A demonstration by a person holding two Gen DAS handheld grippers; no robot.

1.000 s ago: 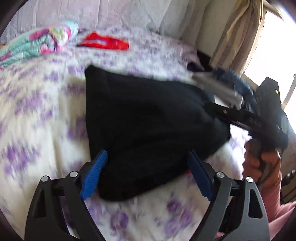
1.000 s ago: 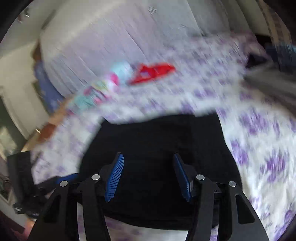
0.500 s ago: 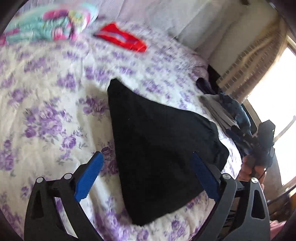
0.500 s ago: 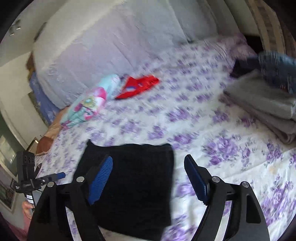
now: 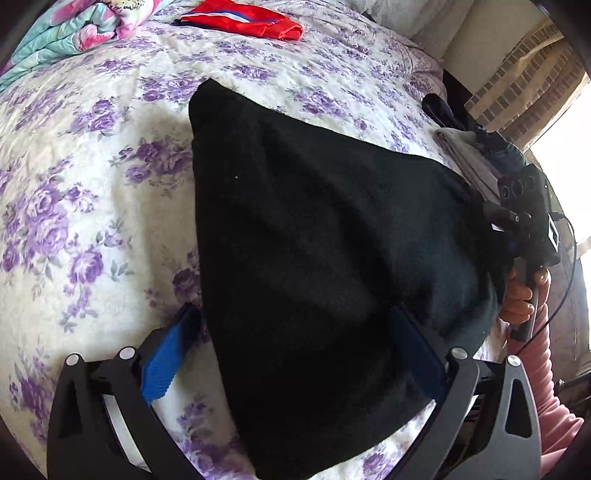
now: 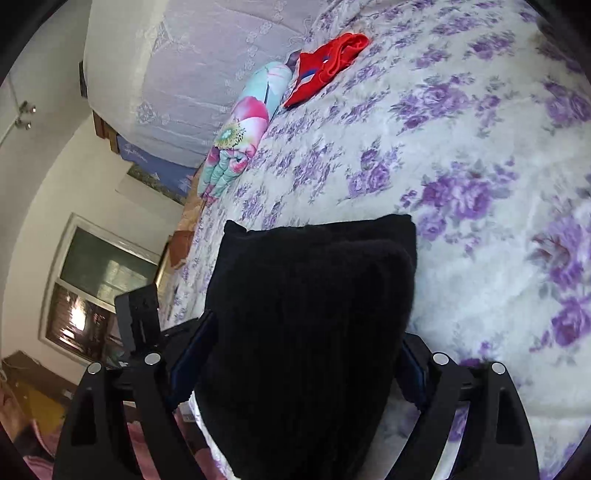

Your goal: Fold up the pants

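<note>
Since a second ago both tools have swung back over the folded black pants (image 5: 332,258) and both sets of jaws are opening. Left gripper (image 5: 295,354) is spread wide and straddles the near end of the bundle, pads clear of the cloth. Right gripper (image 6: 295,365) likewise brackets its end; whether its pads touch the cloth cannot be told. Judged: fold done, repositioning for a lift or a last fold. The bundle lies on the floral bedspread (image 5: 74,184). Its long axis runs away from the left gripper, far corner pointing toward the red garment (image 5: 243,20).
</note>
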